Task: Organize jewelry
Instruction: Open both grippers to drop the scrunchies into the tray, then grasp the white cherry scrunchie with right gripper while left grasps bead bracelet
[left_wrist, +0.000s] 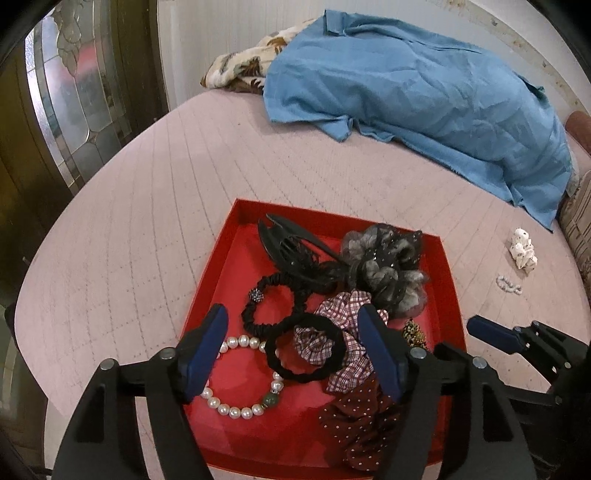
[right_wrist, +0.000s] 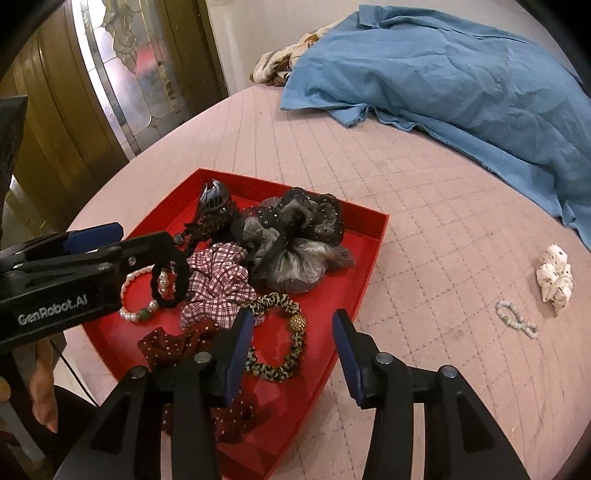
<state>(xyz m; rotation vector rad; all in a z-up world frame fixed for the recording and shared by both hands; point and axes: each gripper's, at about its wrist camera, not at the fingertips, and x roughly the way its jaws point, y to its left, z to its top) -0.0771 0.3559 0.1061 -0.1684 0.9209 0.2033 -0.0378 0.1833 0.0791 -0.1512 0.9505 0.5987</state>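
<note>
Both my claws hang released, holding nothing — left gripper over the red tray, right gripper at its right edge. Still outside: beaded bracelet, white scrunchie. Risk — snagging the leopard scrunchie.

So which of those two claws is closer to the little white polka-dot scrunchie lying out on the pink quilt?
Right. The right gripper hovers over the red tray's near corner, on the side facing the white dotted scrunchie. The left gripper hangs over the tray's far side, above the pearl bracelet.
</note>
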